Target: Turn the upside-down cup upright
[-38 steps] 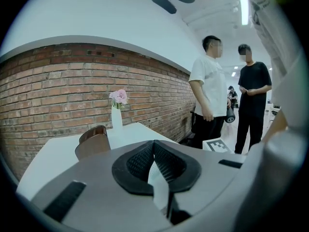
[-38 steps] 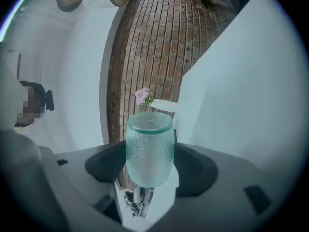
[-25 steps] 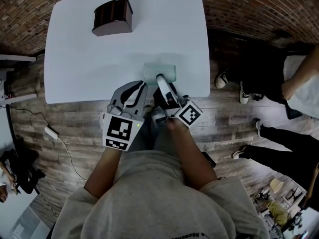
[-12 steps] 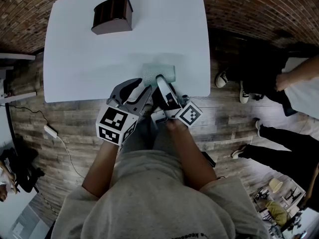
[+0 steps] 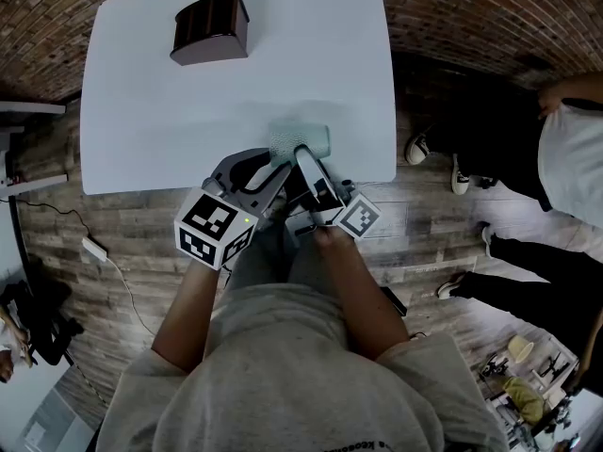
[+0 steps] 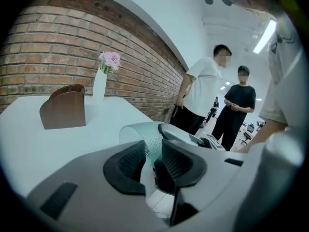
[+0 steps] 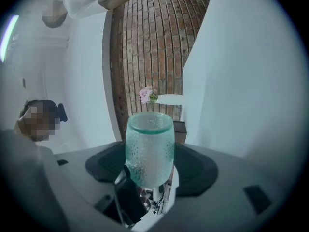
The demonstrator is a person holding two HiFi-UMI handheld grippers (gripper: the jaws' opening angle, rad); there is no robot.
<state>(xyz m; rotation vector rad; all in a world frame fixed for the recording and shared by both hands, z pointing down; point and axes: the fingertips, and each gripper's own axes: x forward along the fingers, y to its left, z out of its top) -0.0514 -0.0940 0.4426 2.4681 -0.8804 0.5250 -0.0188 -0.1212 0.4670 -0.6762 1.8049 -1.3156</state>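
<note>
A pale green dimpled glass cup (image 5: 313, 139) lies on its side over the near edge of the white table (image 5: 236, 92). My right gripper (image 5: 303, 158) is shut on it, and in the right gripper view the cup (image 7: 149, 146) stands out between both pads with its rim away from the camera. My left gripper (image 5: 267, 166) sits just left of the cup. Its jaws have just swung open and eased in a little. Its pads (image 6: 128, 161) stand apart, and the cup's wall (image 6: 140, 132) shows in the gap just beyond them, not pressed.
A brown holder (image 5: 210, 28) stands at the table's far left, also in the left gripper view (image 6: 63, 108). A white vase with a pink flower (image 6: 100, 83) is at the far edge. People stand on the wood floor to the right (image 5: 565, 158).
My left gripper has rolled, its marker cube has shifted left, and its jaws have gone from shut to open. The right gripper and cup have kept still. A person at right has moved.
</note>
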